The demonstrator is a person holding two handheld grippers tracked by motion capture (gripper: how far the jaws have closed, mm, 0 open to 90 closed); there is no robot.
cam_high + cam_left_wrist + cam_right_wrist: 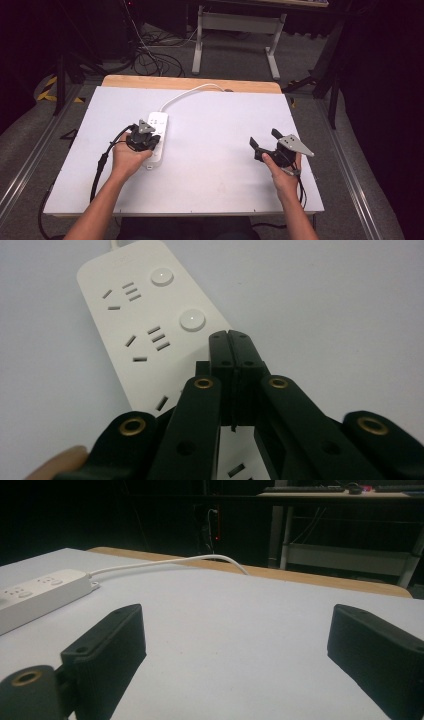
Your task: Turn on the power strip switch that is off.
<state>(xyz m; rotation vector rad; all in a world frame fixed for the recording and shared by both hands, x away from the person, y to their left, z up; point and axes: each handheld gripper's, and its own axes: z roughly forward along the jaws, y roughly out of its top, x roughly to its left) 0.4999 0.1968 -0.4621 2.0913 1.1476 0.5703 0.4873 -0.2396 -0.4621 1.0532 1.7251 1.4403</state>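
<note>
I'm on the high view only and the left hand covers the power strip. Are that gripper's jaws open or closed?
Observer: Closed. In the left gripper view the left gripper has its jaws pressed together, tips over the power strip just below its second round button.
Operator: Is it squeezing anything?
Observer: Nothing shows between the jaws.
Operator: And the right one?
Observer: The right gripper is wide open, with bare white table between its jaws.
Operator: Where does the strip's cord go?
Observer: The white cord arches over the table's far edge.

White power strip [156,137], black hand-held gripper [231,342], pale grey table [220,165]
</note>
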